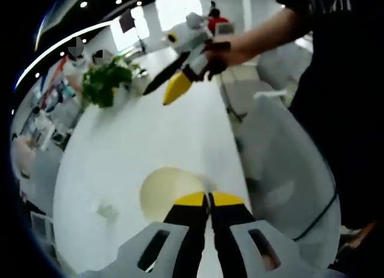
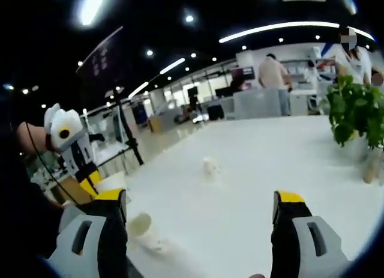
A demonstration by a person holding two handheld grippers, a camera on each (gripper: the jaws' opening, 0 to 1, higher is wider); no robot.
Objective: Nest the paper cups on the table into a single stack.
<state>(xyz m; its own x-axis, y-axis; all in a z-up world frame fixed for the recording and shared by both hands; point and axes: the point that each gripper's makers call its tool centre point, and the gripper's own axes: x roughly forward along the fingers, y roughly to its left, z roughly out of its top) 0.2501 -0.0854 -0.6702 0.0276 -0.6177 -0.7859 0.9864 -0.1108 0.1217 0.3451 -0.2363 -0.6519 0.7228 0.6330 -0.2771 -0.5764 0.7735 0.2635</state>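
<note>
A pale paper cup sits right at my left gripper. Its jaws are pressed together on the cup's near rim. A small white cup lies on the white table to the left. Far up the table a hand holds my right gripper, its jaws apart in the air. In the right gripper view my right gripper stands wide open with nothing between its jaws. A cup lies on its side by its left jaw, and another small cup sits farther off. The left gripper hangs at the left.
A green potted plant stands at the table's far end. Grey chairs line the table's right edge beside the person's dark clothing. Desks and people fill the office beyond.
</note>
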